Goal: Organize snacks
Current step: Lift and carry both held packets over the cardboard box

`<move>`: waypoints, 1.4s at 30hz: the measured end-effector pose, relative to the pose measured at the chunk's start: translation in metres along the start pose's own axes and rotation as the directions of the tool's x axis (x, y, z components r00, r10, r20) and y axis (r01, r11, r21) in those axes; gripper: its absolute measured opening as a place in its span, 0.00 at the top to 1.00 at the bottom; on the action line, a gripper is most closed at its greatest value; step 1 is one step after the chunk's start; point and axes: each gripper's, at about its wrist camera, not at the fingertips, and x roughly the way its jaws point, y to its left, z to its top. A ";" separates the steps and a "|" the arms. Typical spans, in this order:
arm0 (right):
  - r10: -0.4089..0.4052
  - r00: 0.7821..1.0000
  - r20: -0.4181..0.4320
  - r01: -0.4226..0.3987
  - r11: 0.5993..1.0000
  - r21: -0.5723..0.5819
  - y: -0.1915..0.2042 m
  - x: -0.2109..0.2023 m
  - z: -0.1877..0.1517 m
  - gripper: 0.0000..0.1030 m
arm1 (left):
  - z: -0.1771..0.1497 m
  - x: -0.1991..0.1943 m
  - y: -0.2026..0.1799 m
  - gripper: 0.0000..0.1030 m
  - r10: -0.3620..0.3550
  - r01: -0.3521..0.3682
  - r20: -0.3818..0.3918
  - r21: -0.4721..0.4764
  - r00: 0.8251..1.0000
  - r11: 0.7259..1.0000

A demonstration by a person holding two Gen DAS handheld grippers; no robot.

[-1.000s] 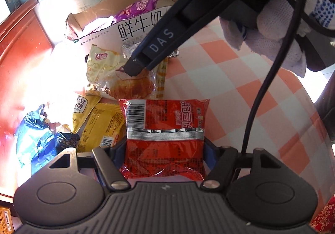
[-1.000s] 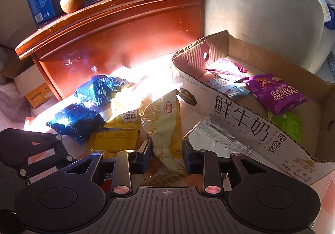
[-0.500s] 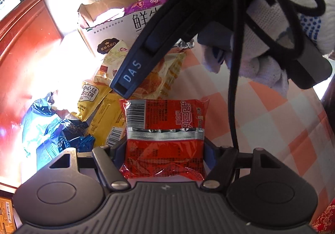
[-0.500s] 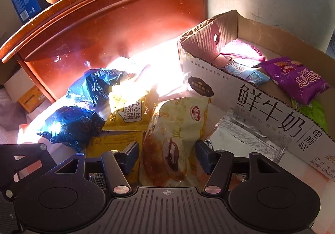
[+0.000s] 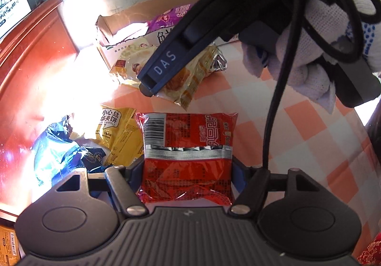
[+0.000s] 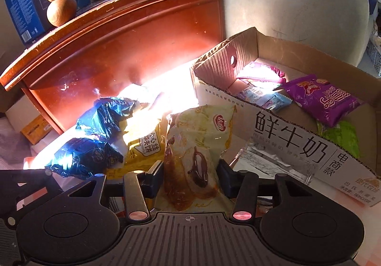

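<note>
My left gripper [image 5: 188, 166] is shut on a red snack packet [image 5: 188, 147] and holds it above the checked tablecloth [image 5: 297, 123]. My right gripper [image 6: 190, 173] is shut on a clear yellow bread packet [image 6: 197, 147], lifted off the table beside the cardboard box [image 6: 285, 139]. The same packet [image 5: 188, 77] and right gripper [image 5: 145, 87] show in the left wrist view, in front of the box [image 5: 133, 18]. The box holds a purple packet [image 6: 323, 101], a green packet [image 6: 343, 135] and smaller packets.
Yellow waffle packets [image 6: 145, 144] and blue packets [image 6: 88, 154] lie in a heap left of the box. A silver packet [image 6: 269, 161] lies against the box front. A red wooden headboard [image 6: 133, 35] runs behind, with milk cartons and a gourd on top.
My right gripper closed on the bread packet and raised it toward the box. The left gripper kept hold of the red packet and pulled back a little.
</note>
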 end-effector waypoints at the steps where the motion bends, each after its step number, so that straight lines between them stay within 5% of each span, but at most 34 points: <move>1: -0.003 1.000 0.015 0.003 1.000 -0.002 -0.001 -0.006 0.001 0.54 | 0.002 -0.001 0.000 0.33 0.000 0.000 0.006 -0.001 1.000 1.000; 11: -0.048 0.989 0.137 0.050 0.999 -0.016 -0.016 -0.055 0.006 0.54 | 0.017 -0.007 0.006 0.33 0.023 -0.022 0.047 -0.023 0.999 0.999; 22: -0.106 0.979 0.176 0.106 0.994 0.011 -0.035 -0.078 -0.001 0.54 | 0.041 -0.010 0.020 0.33 0.096 -0.086 0.097 -0.103 0.991 0.991; 31: -0.124 0.969 0.214 0.125 0.992 0.009 -0.042 -0.097 -0.004 0.54 | 0.067 -0.018 0.033 0.33 0.201 -0.171 0.159 -0.182 0.967 0.968; 42: -0.160 0.959 0.234 0.157 0.987 0.033 -0.055 -0.113 -0.010 0.54 | 0.097 -0.016 0.022 0.33 0.225 -0.191 0.214 -0.169 0.950 0.967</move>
